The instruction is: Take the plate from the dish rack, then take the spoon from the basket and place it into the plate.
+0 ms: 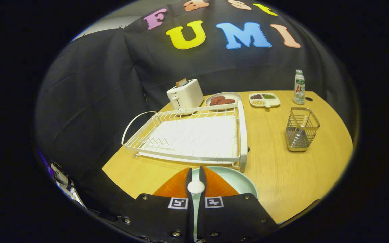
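Observation:
A pale green plate [240,180] lies flat on the wooden table [275,162], just in front of the white dish rack [242,135], whose slots stand empty. My gripper [196,171] hovers over the plate's left part, its fingers nearly together. A small white rounded piece, seemingly the end of the white spoon [196,187], is pinched between them; the rest of the spoon is hidden. The wire basket [301,130] stands to the right beyond the fingers with nothing sticking out of it.
Behind the rack stand a white toaster [185,94] with a bread slice, a plate of sausages [223,99] and a divided snack tray [264,99]. A small bottle [299,87] stands at the far right. Black cloth walls close the left and back.

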The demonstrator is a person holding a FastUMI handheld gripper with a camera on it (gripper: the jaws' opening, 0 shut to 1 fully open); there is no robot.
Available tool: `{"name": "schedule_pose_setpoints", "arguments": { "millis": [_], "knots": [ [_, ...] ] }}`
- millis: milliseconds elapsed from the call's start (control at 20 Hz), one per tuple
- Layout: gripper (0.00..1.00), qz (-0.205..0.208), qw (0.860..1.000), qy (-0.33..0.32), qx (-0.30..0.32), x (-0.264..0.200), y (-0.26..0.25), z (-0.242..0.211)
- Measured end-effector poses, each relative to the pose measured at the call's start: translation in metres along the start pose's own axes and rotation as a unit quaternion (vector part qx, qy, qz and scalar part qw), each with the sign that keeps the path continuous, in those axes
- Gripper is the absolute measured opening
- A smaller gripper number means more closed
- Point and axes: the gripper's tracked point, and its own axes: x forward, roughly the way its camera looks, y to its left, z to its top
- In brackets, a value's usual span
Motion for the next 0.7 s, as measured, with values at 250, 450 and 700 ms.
{"name": "schedule_pose_setpoints", "arguments": {
  "millis": [250,450,700],
  "knots": [
    [0.06,0.016,0.998,-0.001,0.055,0.003,-0.013,0.0],
    [0.18,-0.005,0.999,0.007,0.052,0.002,-0.031,-0.003],
    [0.51,-0.045,0.999,-0.007,0.014,-0.007,-0.051,0.009]
  ]
}}
